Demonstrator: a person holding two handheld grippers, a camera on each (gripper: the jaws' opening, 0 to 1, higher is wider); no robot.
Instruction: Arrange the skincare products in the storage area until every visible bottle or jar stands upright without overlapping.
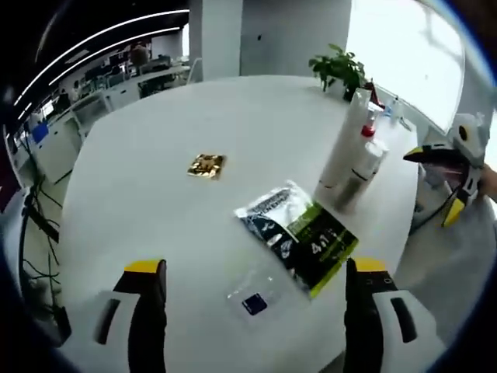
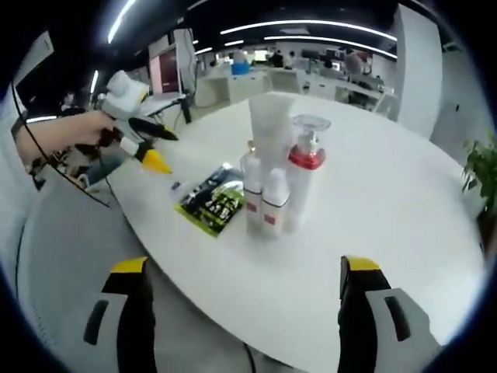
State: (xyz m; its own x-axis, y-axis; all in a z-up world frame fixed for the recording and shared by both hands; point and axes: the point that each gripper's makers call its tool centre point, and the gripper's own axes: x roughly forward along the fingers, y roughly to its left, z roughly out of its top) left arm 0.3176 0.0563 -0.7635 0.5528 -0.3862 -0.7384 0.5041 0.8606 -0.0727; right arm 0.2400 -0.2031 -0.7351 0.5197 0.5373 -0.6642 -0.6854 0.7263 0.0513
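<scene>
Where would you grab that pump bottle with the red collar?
Probably around the clear body, below the red collar of the pump bottle, coming from its open right side in the right gripper view. It stands upright, and the small white bottles crowd its other side.

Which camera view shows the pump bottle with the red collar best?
The right gripper view: the pump bottle stands near and unobstructed, its clear pump head visible. In the left gripper view the same bottle is small and distorted near the edge.
</scene>
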